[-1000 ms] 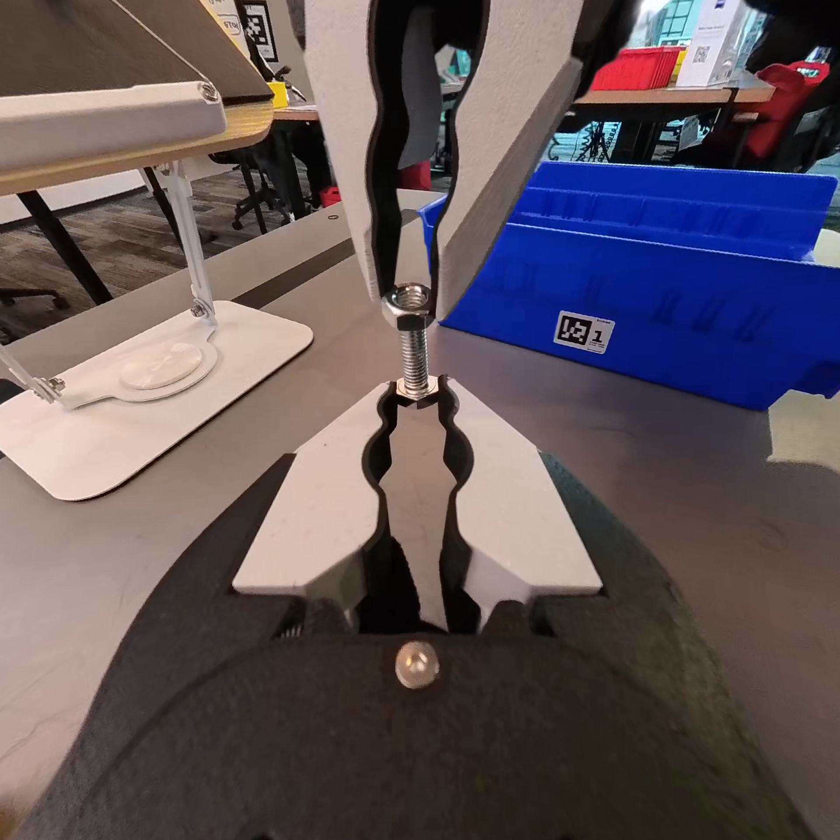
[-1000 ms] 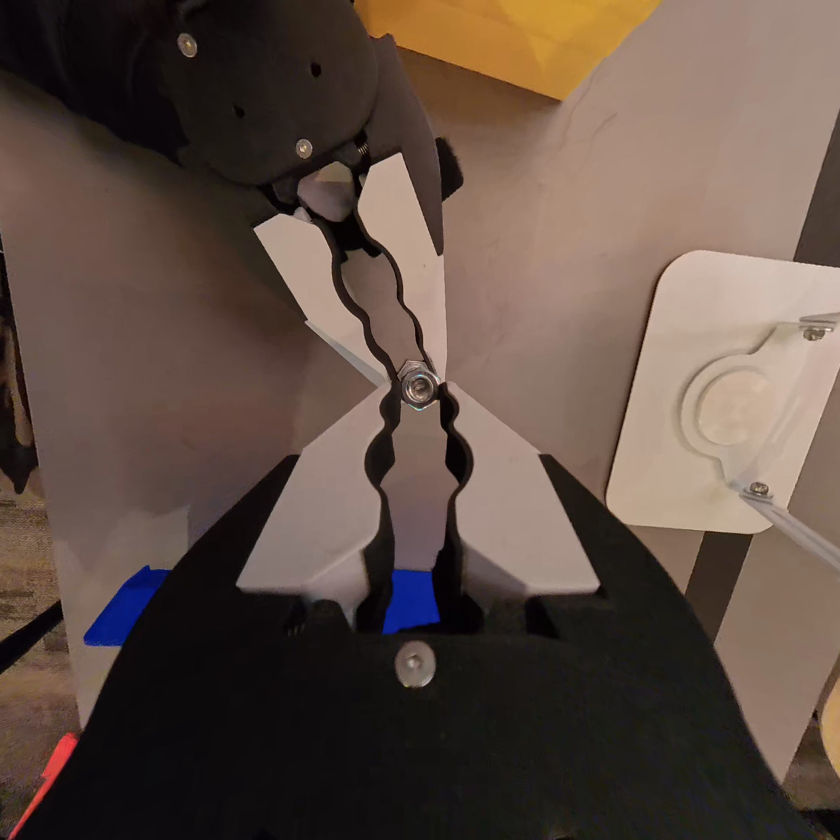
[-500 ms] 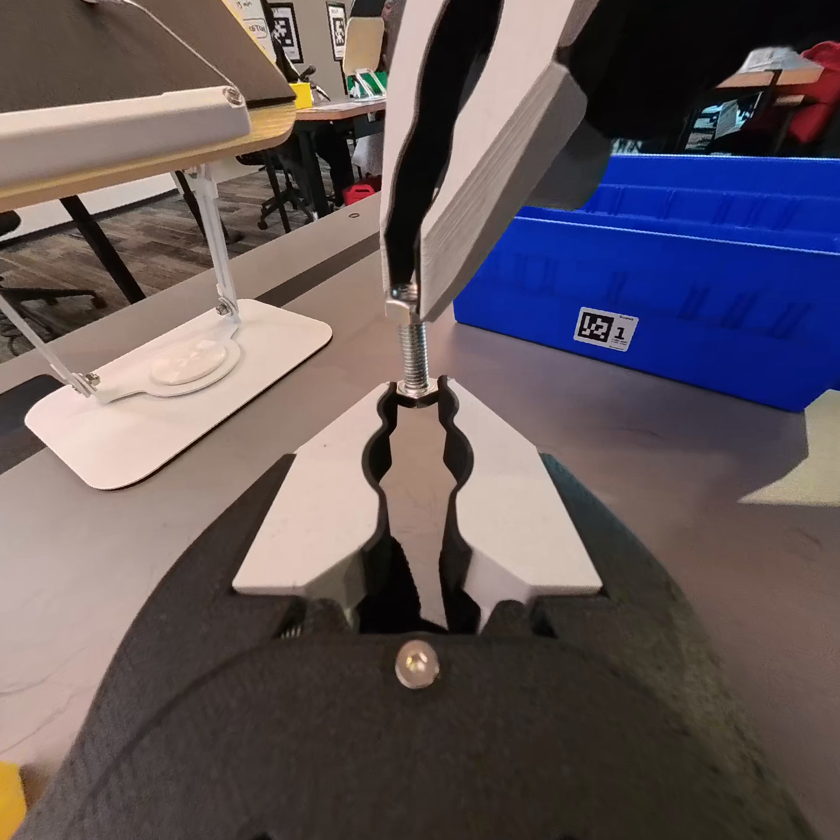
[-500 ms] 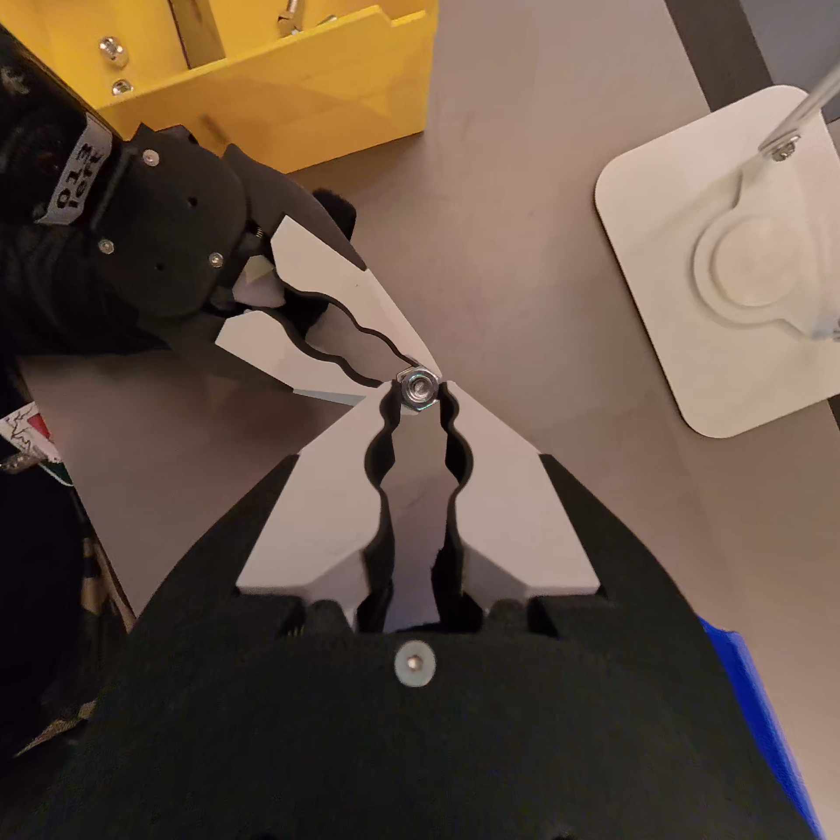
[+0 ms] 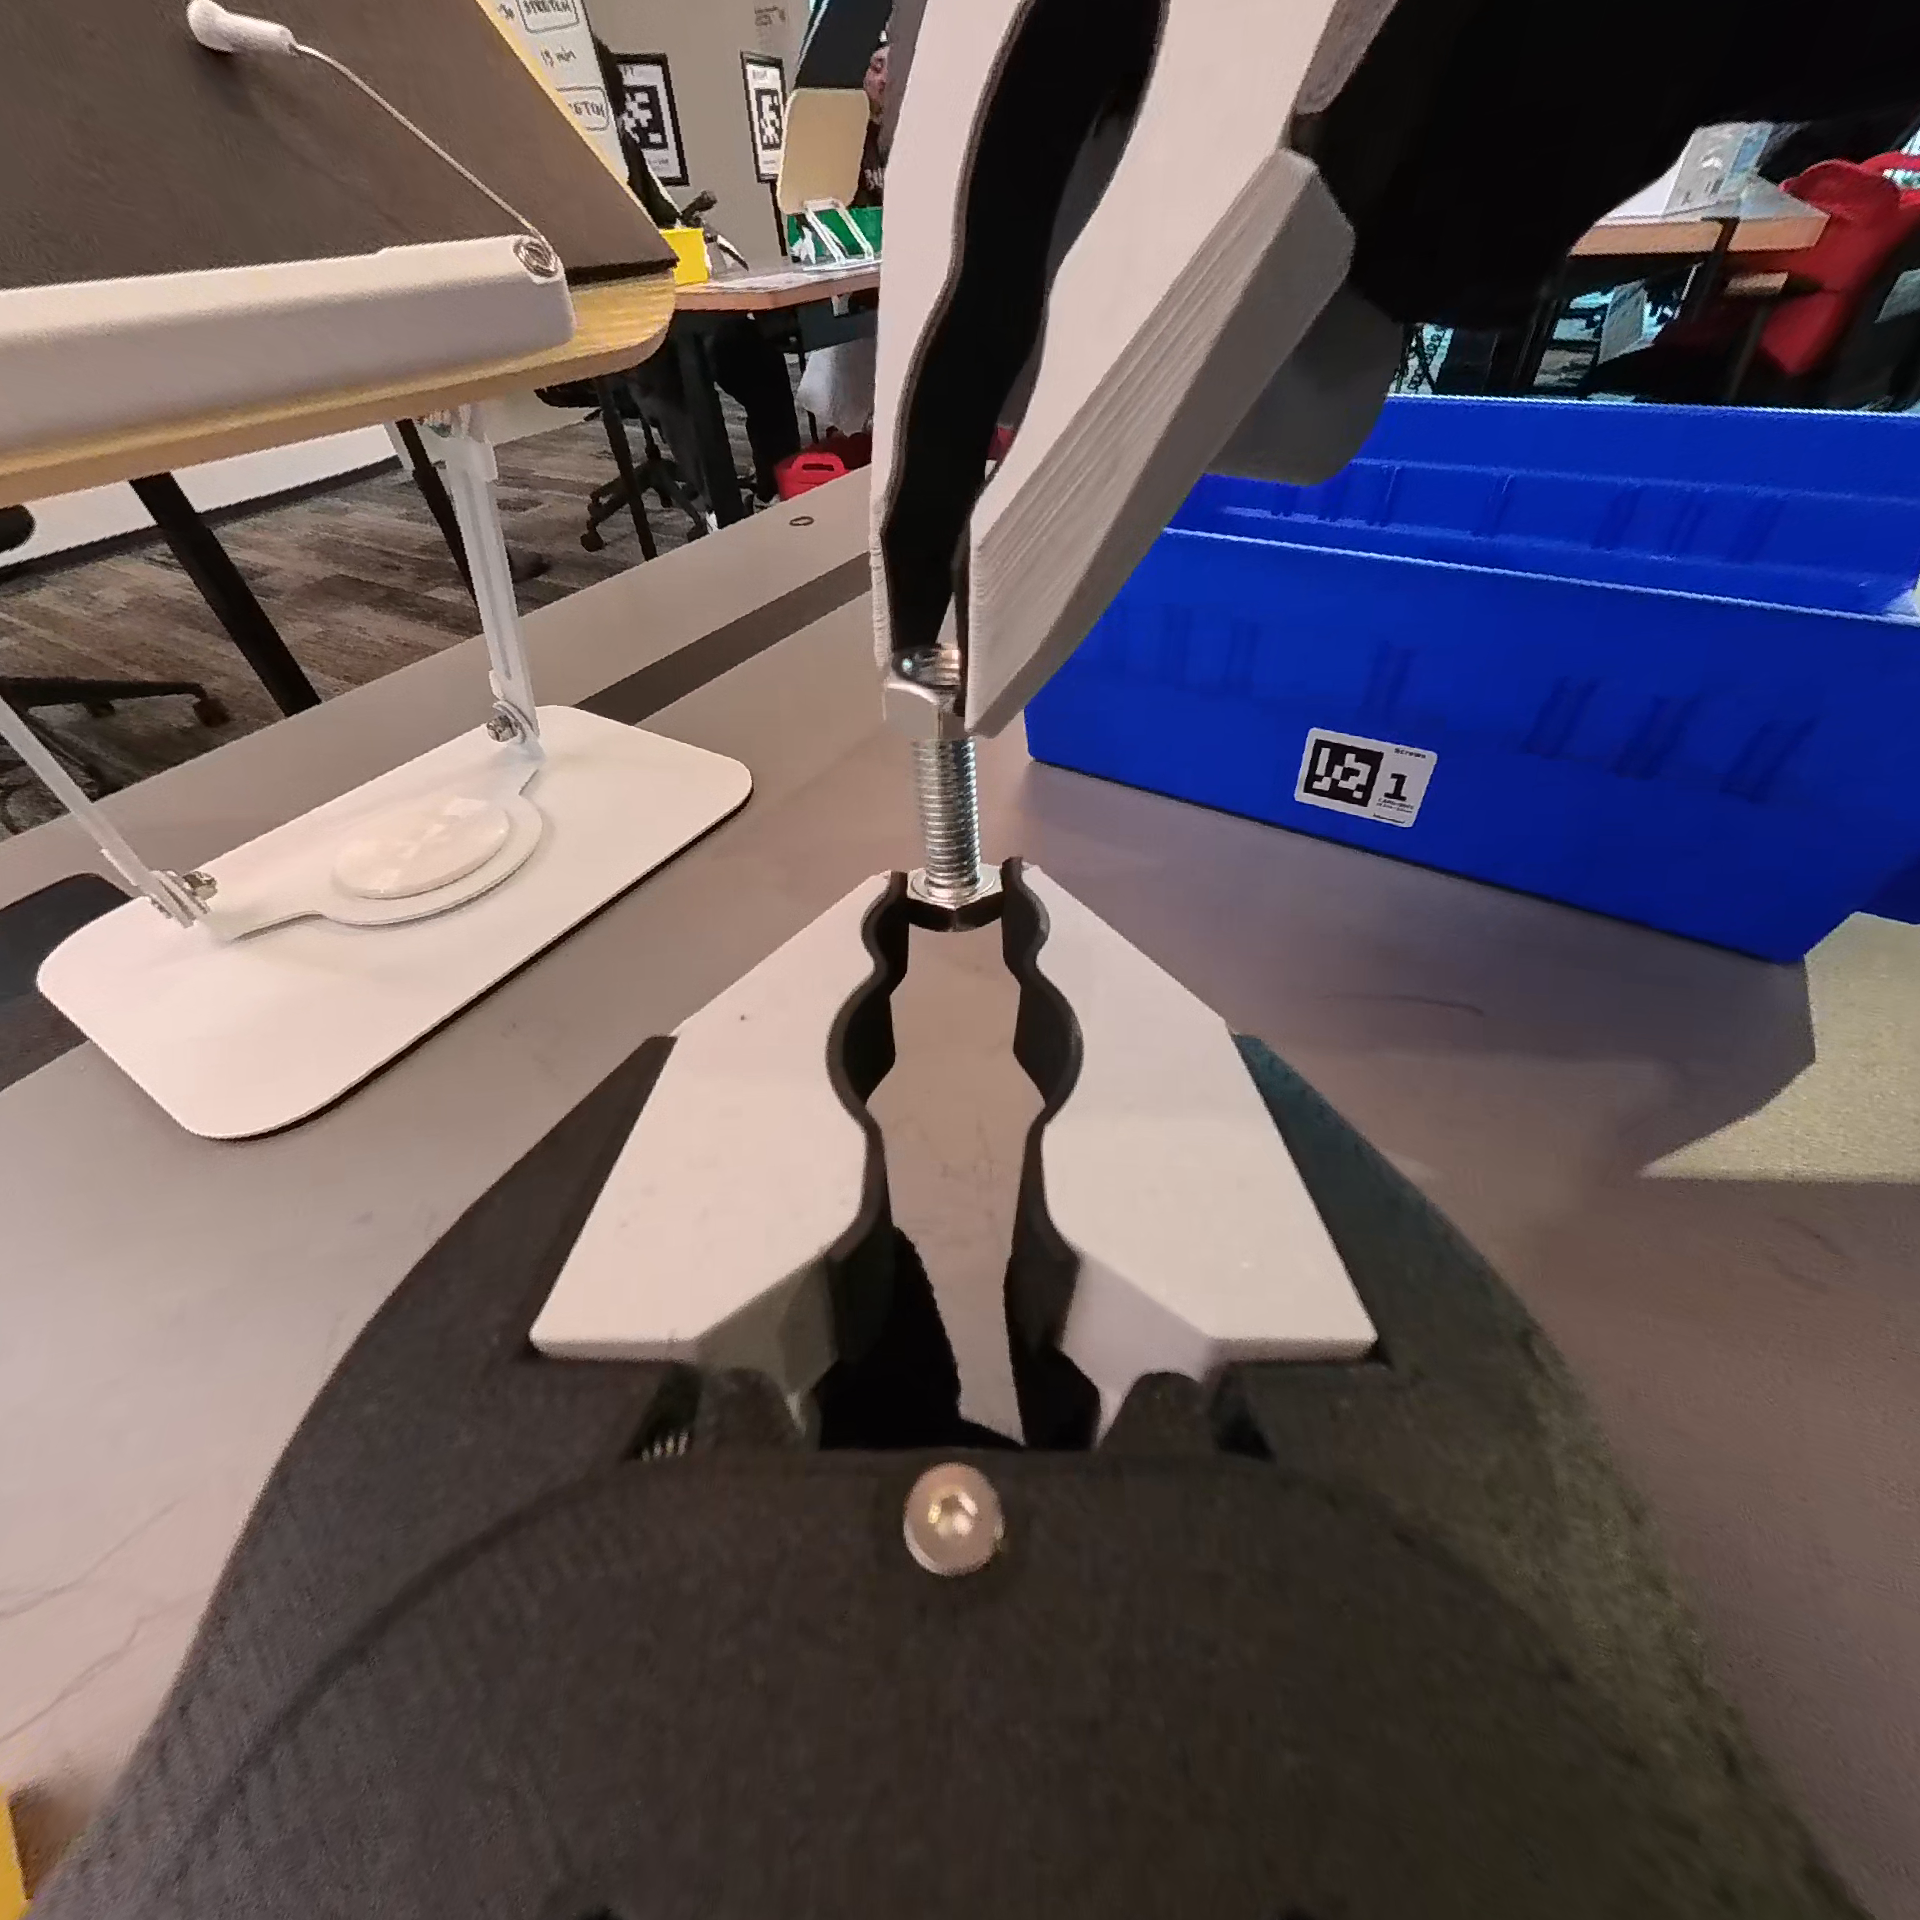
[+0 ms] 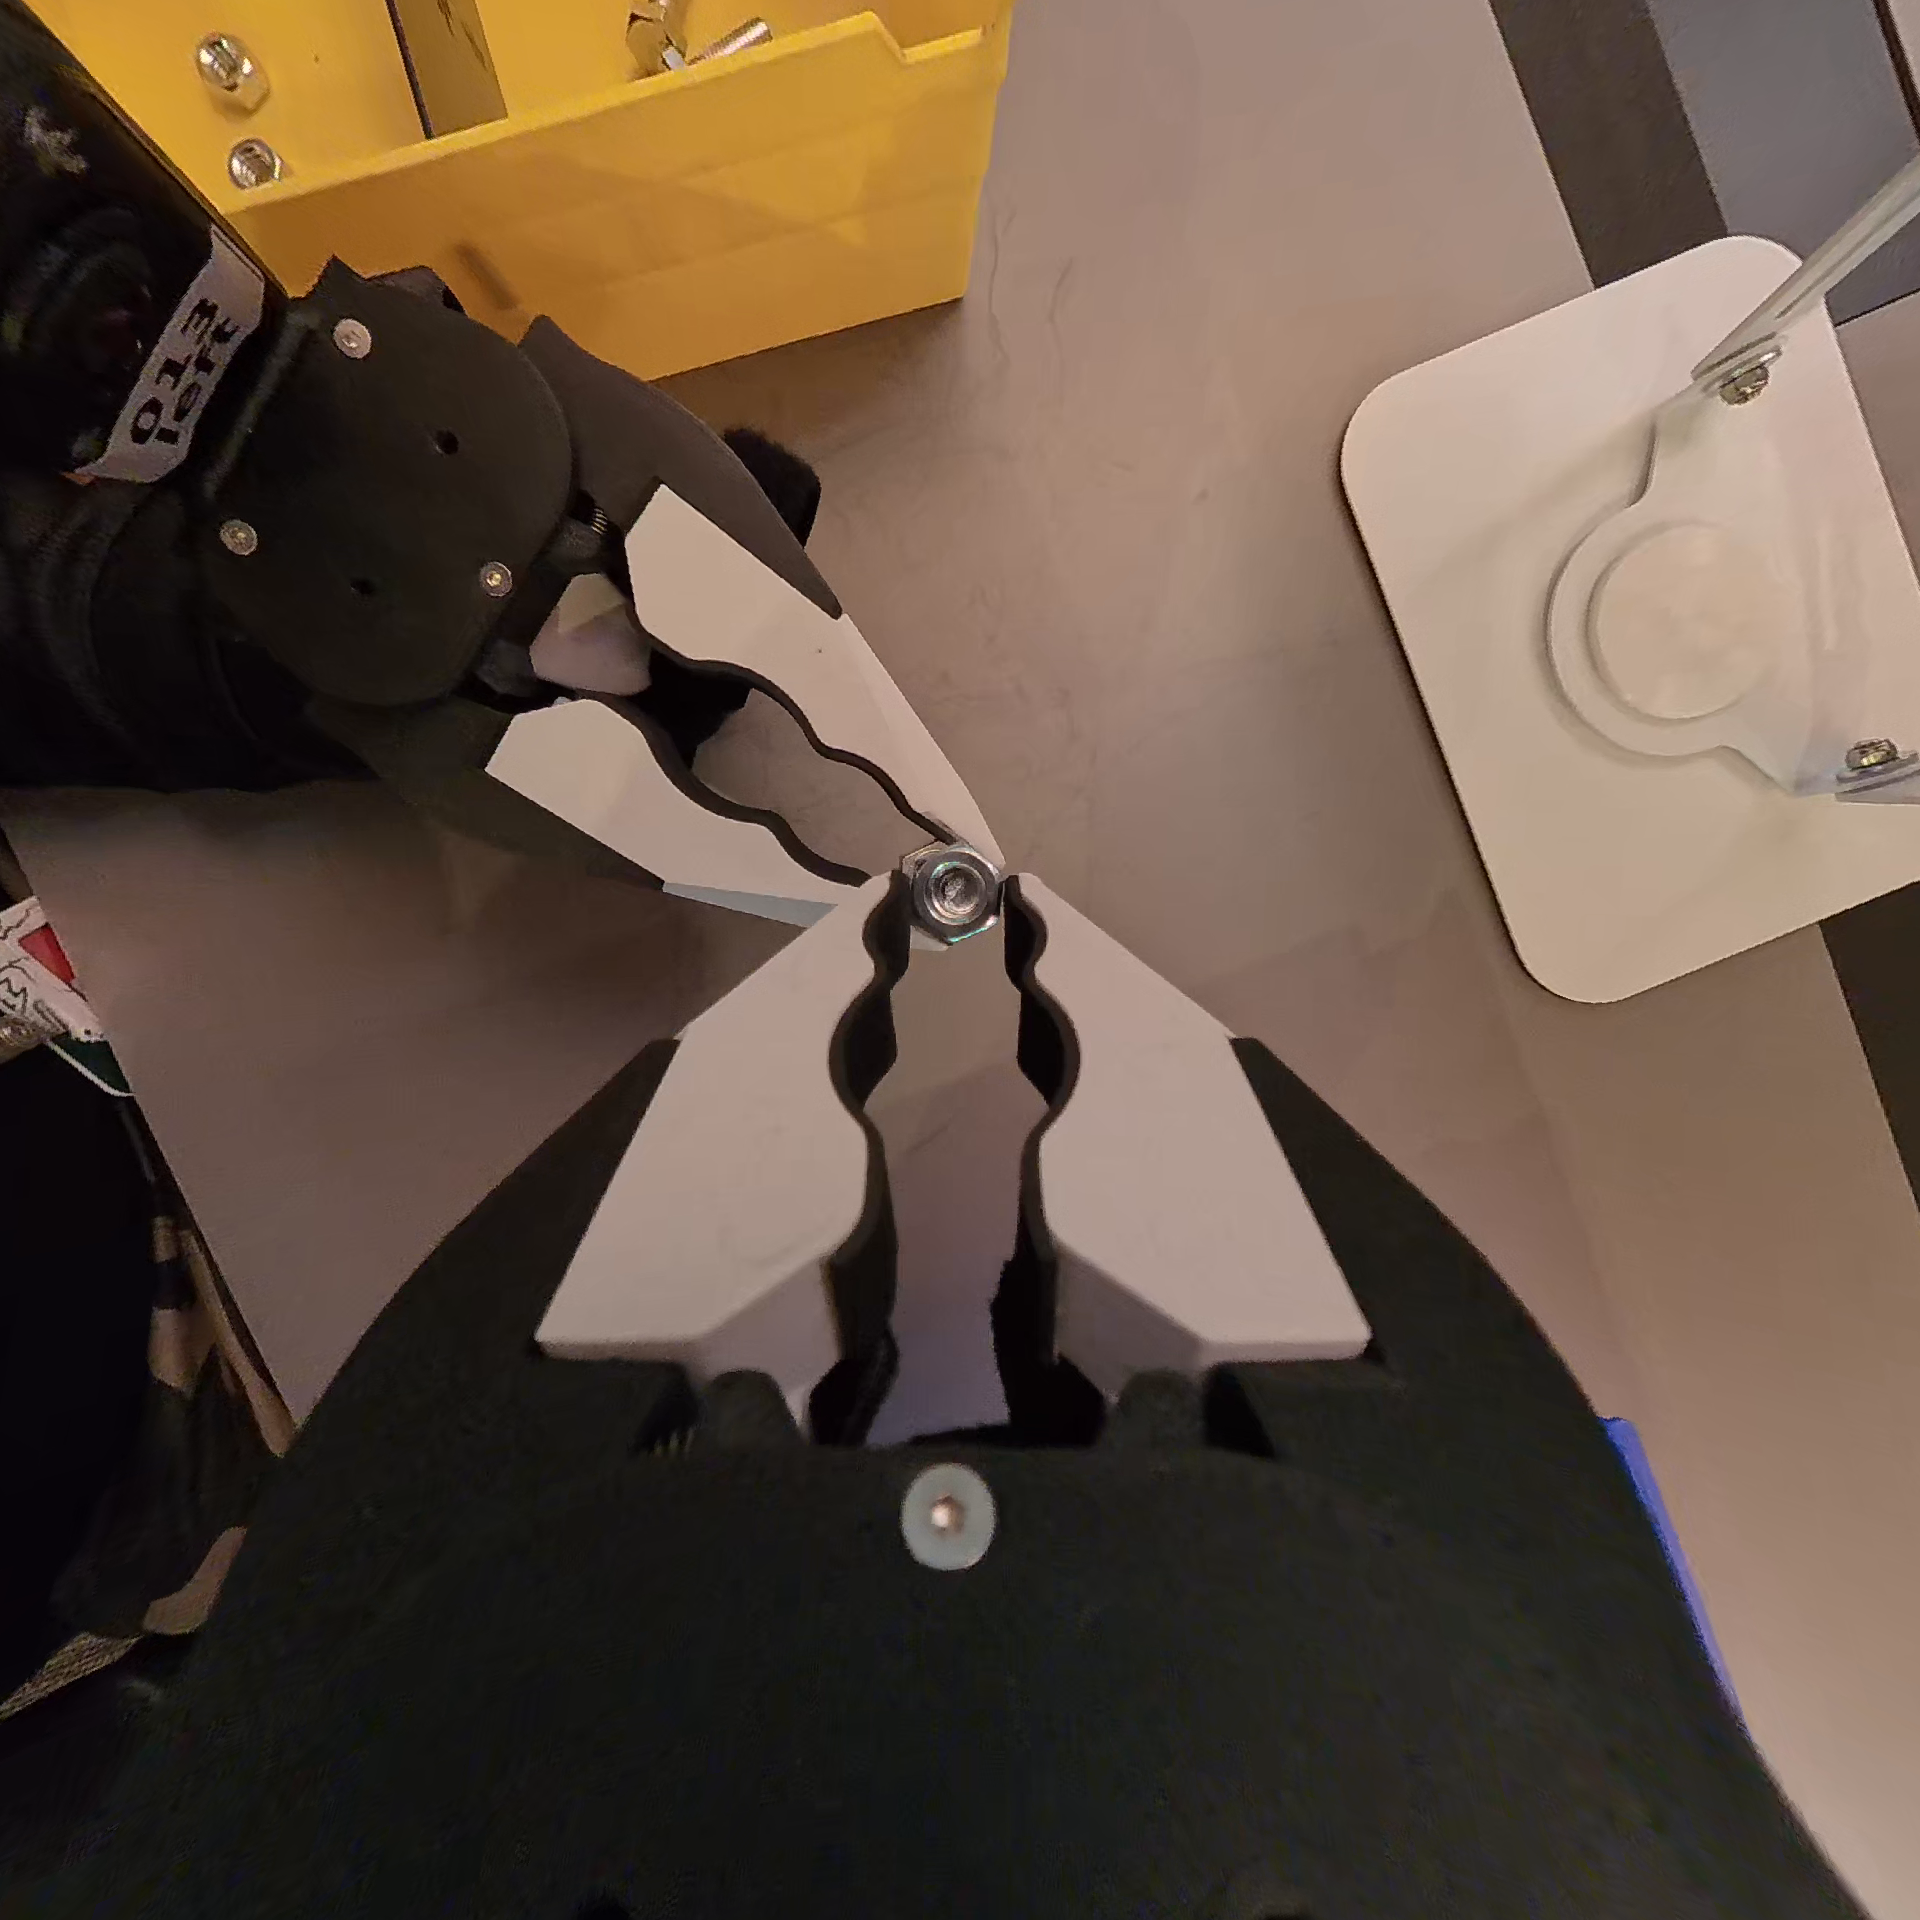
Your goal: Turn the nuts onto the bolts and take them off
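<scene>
A silver bolt stands upright above the grey table. My left gripper is shut on its hex head at the bottom. My right gripper comes down from above and is shut on the nut at the top of the thread. In the right wrist view I look straight down on the nut, which sits between my right fingertips. The left gripper reaches in from the left beneath it. The bolt's shaft is hidden under the nut in that view.
A blue bin stands behind the bolt on the right. A white stand base with a tilted board above it is on the left, also in the right wrist view. A yellow bin holding loose nuts and bolts lies beyond the left gripper. Less than 4 cm separates the two grippers' tips.
My right gripper has swung around the bolt's axis while staying shut on the nut. The left gripper has kept the bolt head gripped in about the same place.
</scene>
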`<state>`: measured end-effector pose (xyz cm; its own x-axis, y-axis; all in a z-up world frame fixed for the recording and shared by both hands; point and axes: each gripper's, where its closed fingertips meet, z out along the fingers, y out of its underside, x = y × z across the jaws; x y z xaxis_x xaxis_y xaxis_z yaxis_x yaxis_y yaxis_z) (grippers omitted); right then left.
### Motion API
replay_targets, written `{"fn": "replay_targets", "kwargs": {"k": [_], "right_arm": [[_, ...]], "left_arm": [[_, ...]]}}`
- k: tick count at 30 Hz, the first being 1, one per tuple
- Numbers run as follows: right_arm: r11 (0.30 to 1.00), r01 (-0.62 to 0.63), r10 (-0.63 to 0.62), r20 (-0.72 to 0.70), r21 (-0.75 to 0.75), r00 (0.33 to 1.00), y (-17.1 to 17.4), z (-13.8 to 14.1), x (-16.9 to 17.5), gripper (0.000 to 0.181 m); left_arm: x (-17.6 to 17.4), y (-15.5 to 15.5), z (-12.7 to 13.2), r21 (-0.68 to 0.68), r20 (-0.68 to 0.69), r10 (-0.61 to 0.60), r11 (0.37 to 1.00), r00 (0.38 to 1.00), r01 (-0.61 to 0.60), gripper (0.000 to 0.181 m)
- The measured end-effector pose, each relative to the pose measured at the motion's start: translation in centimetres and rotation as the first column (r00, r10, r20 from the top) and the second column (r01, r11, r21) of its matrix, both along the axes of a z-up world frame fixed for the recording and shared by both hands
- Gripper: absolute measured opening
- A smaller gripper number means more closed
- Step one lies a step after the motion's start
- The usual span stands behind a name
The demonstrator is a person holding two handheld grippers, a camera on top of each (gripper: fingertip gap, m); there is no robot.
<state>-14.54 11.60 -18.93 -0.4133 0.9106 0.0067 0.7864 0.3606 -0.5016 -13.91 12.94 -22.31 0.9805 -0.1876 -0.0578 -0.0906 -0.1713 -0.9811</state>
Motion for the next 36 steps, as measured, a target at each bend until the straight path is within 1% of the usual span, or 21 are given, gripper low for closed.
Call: {"fn": "replay_targets", "kwargs": {"k": [5,8,10,13,17,20,23,26,29,33,36], "right_arm": [[1.0,0.0,0.0,-0.007,0.015,1.0,0.2,0.1,-0.1,0.024],[1.0,-0.004,0.004,-0.014,0.015,1.0,0.3,0.2,0.0,0.024],[1.0,0.005,-0.005,-0.028,-0.001,1.0,0.4,0.6,0.1,0.031],[0.999,0.003,-0.005,-0.066,-0.04,0.998,0.4,1.5,0.4,0.032],[0.999,-0.01,0.007,-0.078,-0.041,0.997,0.0,0.7,0.6,0.022],[0.998,0.015,-0.02,-0.072,-0.065,0.997,0.2,0.4,0.9,0.022],[0.995,0.064,-0.072,-0.096,-0.08,0.993,1.6,1.3,1.6,0.022],[0.989,0.123,-0.132,-0.118,-0.084,0.984,3.6,2.4,2.8,0.022],[0.989,0.134,-0.14,-0.1,-0.064,0.985,4.2,2.6,4.6,0.025],[0.992,0.095,-0.098,-0.036,-0.078,0.995,2.1,1.8,8.2,0.026],[0.994,0.091,-0.087,0.056,-0.066,0.995,0.0,0.0,12.1,0.031]], "left_arm": [[0.1,0.0,0.1,0.004,0.003,-0.005,1.0,1.0,0.005,0.016],[0.1,0.0,0.1,0.007,0.011,-0.007,1.0,1.0,0.007,0.016],[0.1,0.0,0.2,0.009,0.017,-0.008,1.0,1.0,0.008,0.016],[0.1,0.0,0.3,0.014,0.028,-0.015,1.0,0.999,0.014,0.016],[0.2,0.0,0.4,0.02,0.042,-0.023,1.0,0.999,0.023,0.016],[0.0,0.0,0.2,0.009,0.042,-0.013,1.0,0.999,0.013,0.016],[-0.4,-0.1,0.3,0.014,0.063,-0.009,1.0,0.998,0.008,0.016],[-0.6,0.0,0.1,0.006,0.076,-0.004,1.0,0.997,0.003,0.016],[-0.4,0.1,-0.1,-0.001,0.075,-0.01,1.0,0.997,0.01,0.016],[-0.3,0.2,-0.2,-0.009,0.076,-0.016,1.0,0.997,0.017,0.016],[-0.1,0.2,-0.3,-0.012,0.074,-0.022,1.0,0.997,0.023,0.016]]}}
